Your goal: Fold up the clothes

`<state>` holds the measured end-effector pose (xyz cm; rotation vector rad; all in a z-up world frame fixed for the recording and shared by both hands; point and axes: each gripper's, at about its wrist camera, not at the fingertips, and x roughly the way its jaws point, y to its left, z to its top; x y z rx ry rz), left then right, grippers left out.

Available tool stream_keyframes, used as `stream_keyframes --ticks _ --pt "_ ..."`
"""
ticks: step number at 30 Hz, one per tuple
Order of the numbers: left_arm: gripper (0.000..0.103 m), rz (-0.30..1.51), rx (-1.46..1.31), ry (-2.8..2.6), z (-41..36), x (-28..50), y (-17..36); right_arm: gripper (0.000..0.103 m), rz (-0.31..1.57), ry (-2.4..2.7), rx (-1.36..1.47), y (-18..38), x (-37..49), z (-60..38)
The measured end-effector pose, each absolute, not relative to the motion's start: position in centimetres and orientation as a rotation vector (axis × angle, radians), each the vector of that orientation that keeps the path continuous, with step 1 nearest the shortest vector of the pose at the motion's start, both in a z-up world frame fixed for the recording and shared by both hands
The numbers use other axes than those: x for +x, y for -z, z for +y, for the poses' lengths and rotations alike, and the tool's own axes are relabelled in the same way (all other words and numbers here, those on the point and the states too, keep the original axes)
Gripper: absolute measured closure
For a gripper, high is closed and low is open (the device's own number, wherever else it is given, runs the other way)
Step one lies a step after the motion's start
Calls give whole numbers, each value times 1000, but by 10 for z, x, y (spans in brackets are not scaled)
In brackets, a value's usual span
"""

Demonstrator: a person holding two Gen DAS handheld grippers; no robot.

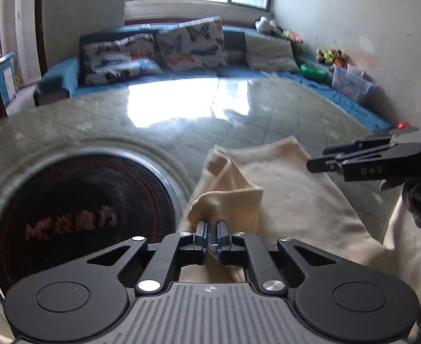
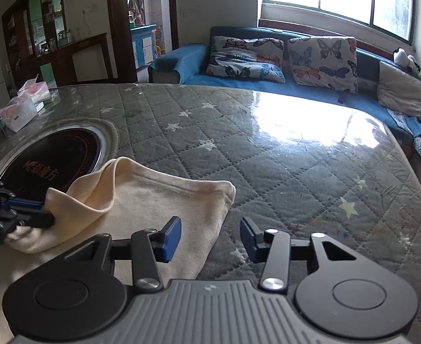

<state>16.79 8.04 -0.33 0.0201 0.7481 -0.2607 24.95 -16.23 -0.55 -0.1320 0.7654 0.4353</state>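
Left gripper (image 1: 211, 225) pinching cream garment (image 1: 290, 195) fold

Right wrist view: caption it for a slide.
Right gripper, jaws open, above cream garment edge; left gripper pinches a lifted fold beside the inset cooktop.

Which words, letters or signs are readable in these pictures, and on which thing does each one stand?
"DAS": on the side of the right gripper, as the left wrist view shows it; more letters may be hidden.
Red characters on the round black cooktop set in the table: too blurred to read.
Boxes at the table's far left corner: print too small to read.
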Motion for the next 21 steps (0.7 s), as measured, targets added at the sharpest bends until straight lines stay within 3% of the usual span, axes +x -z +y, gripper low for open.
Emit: stream_keyframes --ticks 4,9,21 --pt "97 670 88 162 95 174 -5 68 782 -427 -104 8 261 -162" --pt "97 601 162 29 119 191 -7 70 794 -428 -124 16 272 -151" --pt "93 720 163 -130 152 224 33 70 745 -359 -224 21 286 -136"
